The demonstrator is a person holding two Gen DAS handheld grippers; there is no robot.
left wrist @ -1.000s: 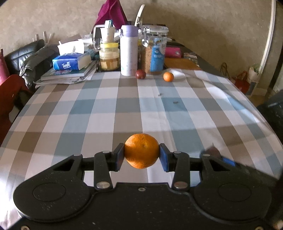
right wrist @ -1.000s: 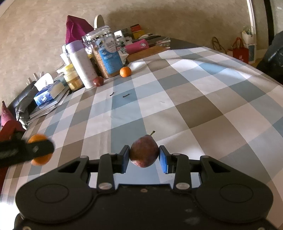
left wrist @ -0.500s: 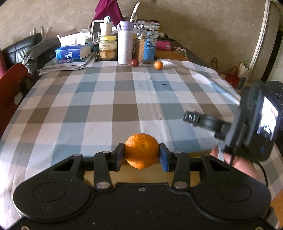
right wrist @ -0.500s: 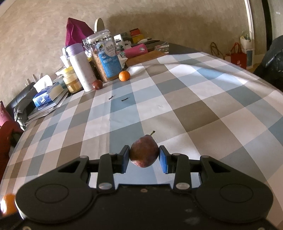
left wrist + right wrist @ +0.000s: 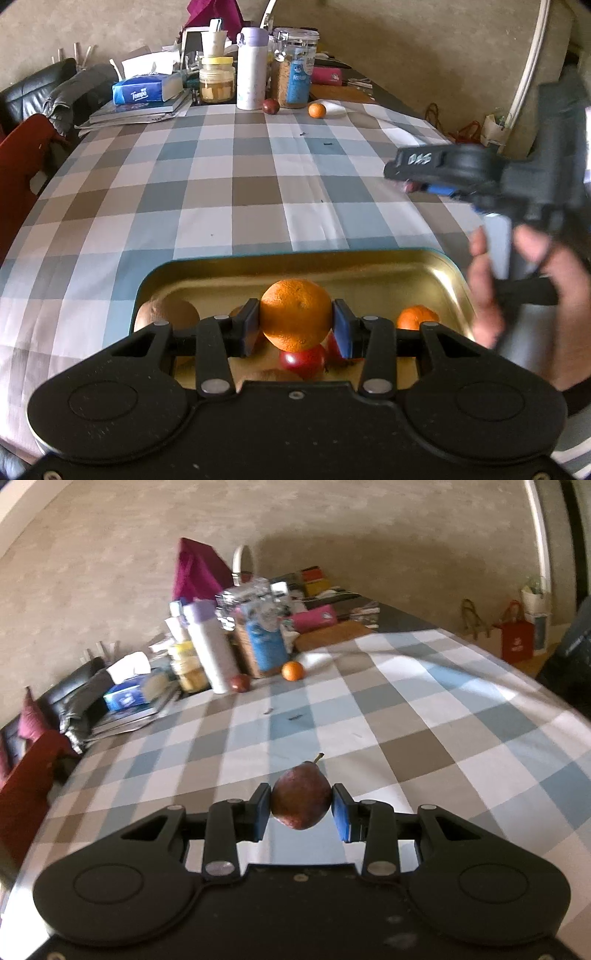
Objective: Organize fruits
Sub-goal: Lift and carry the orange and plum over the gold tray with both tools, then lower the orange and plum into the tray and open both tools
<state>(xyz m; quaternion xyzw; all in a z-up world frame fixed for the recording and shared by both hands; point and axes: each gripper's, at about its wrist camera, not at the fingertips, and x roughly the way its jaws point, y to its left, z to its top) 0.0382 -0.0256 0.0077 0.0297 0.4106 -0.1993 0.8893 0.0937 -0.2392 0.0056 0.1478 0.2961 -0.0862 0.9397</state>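
Observation:
My left gripper (image 5: 296,324) is shut on a large orange (image 5: 296,314) and holds it above a gold metal tray (image 5: 373,271) at the table's near edge. The tray holds a kiwi (image 5: 168,314), a red fruit (image 5: 303,363) and a small orange (image 5: 417,317). My right gripper (image 5: 301,810) is shut on a dark red pear (image 5: 301,805), stem pointing away, above the checked tablecloth. The right gripper also shows at the right of the left wrist view (image 5: 417,184). A small orange (image 5: 317,110) (image 5: 292,671) and a dark red fruit (image 5: 270,106) (image 5: 241,683) lie far across the table.
Clutter lines the far end: a white bottle (image 5: 252,79), a cereal jar (image 5: 295,75), a yellow-lidded jar (image 5: 217,83), a tissue box on books (image 5: 142,92). A red chair (image 5: 22,166) and black sofa stand at the left. Bags stand on the floor at the right (image 5: 517,635).
My left gripper has drawn back with the orange, so the gold tray with fruit now lies under it. The right gripper has risen and tilted up, still holding the pear.

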